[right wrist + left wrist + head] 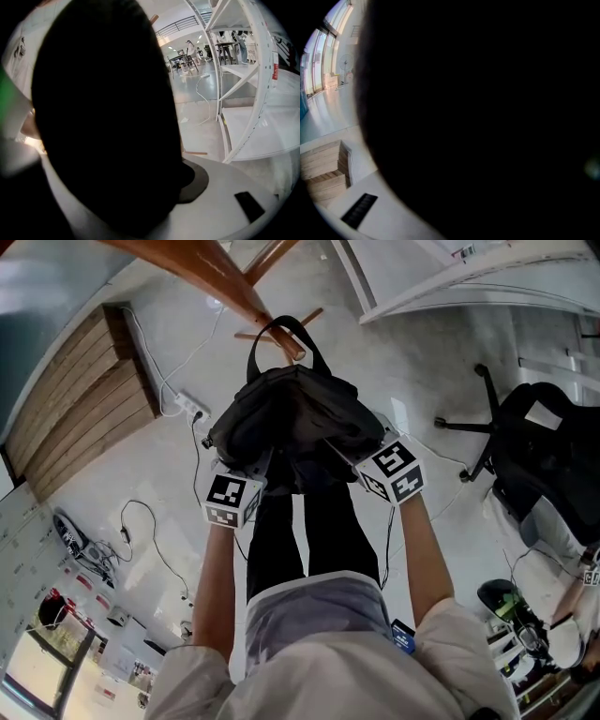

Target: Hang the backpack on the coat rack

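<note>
Since the backpack (291, 418) hangs in mid-air above the floor (412, 381) and rests on nothing below, its weight is carried from above and from the sides. The wooden rack (202, 273) runs slantwise across the top of the head view, and the bag sits directly under it, in front of the person's legs.

The bag is black, soft and slumped, bulging between the two holds. It is judged moderately heavy and floppy. It will sag and swing, not keep its shape, and the fabric may creep in a shallow pinch.

The left gripper (248, 474) is clenched on the bag's left flank and the right gripper (367, 465) on its right flank. In each gripper view, black fabric fills the space between the jaws and blocks most of the frame.

The top loop (281, 329) stands upright at a peg (298, 354). Whether it is fully over the peg, or only beside it, cannot be told.

Finding: the side holds suit lifting, but the loop is the proper bearing point. The bag should settle on the peg with the loop seated before either hold is let go, otherwise it may drop.
</note>
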